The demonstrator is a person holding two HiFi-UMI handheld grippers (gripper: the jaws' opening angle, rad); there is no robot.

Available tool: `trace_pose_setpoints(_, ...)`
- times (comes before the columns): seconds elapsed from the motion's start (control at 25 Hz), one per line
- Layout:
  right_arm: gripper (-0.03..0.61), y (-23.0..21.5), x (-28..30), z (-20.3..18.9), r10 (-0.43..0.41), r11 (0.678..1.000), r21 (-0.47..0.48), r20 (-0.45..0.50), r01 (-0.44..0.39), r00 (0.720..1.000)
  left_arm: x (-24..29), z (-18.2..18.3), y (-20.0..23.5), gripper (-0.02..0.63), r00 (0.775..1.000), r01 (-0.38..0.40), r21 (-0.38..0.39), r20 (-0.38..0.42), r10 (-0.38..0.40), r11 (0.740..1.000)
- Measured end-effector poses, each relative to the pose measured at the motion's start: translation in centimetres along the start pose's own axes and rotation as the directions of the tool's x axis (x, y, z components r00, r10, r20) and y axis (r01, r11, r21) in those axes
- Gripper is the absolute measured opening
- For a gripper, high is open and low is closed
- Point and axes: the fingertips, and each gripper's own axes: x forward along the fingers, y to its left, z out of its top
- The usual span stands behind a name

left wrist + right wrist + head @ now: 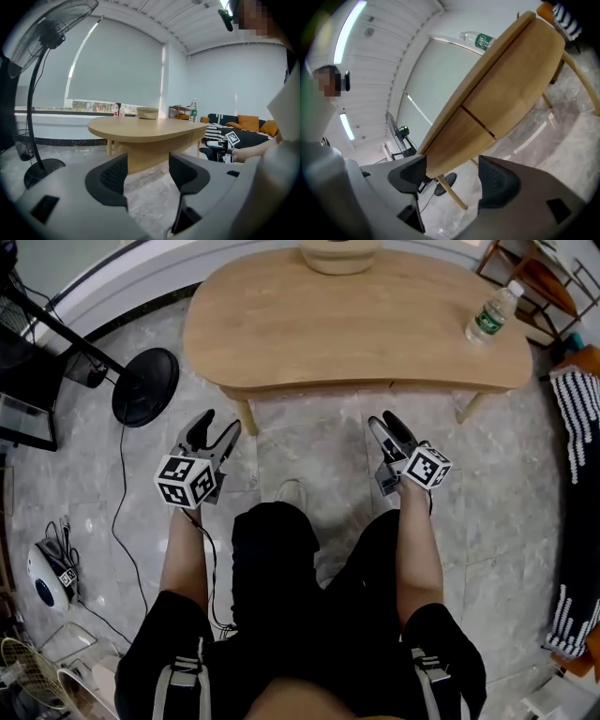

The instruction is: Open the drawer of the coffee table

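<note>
Both tongs empty. Left gripper [216, 427] has its jaws spread wide, with only floor and table edge between them. Right gripper [386, 424] is the same, wide apart, gripping nothing, and rolled sideways. Both hang just short of the coffee table [356, 324], not touching it. Drawer front [454, 136] sits flush in the apron, shut, straight ahead of the right jaws. Water bottle [494, 311] and bowl [339, 254] are on top.

Bright, even daylight; fisheye-warped edges
</note>
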Motion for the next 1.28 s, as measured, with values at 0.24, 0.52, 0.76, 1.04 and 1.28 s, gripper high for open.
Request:
trace_pose_setpoints(0.24, 0.364, -4.0, 1.7, 0.1, -0.025, 0.998, 0.059, 0.033, 0.023, 0.999, 3.6, -1.4, 3.0, 0.27, 0.999, 0.035, 0.001, -0.031, -0.035, 0.999)
trace_pose_setpoints(0.52, 0.362, -8.7, 4.3, 0.9, -0.071, 0.995, 0.076, 0.058, 0.067, 0.996, 8.1, -2.9, 5.4, 0.27, 0.994, 0.091, -0.006, -0.068, -0.091, 0.996)
trace_pose_setpoints(0.76, 0.362, -9.1, 6.3, 2.7, 0.061, 0.995, 0.071, 0.161, -0.073, 0.985, 10.6, -2.9, 5.9, 0.27, 0.988, 0.147, -0.038, -0.033, -0.148, 0.988)
trace_pose_setpoints(1.04, 0.306, -9.6, 7.8, 4.1, 0.161, 0.98, 0.08, 0.207, -0.181, 0.965, 12.5, -3.4, 6.6, 0.25, 0.992, 0.122, -0.013, -0.025, -0.122, 0.992)
trace_pose_setpoints(1.28, 0.284, -9.4, 7.2, 3.7, 0.171, 0.974, 0.114, 0.21, -0.198, 0.963, 11.8, -3.6, 6.4, 0.239, 0.993, 0.12, -0.013, -0.018, -0.12, 0.993)
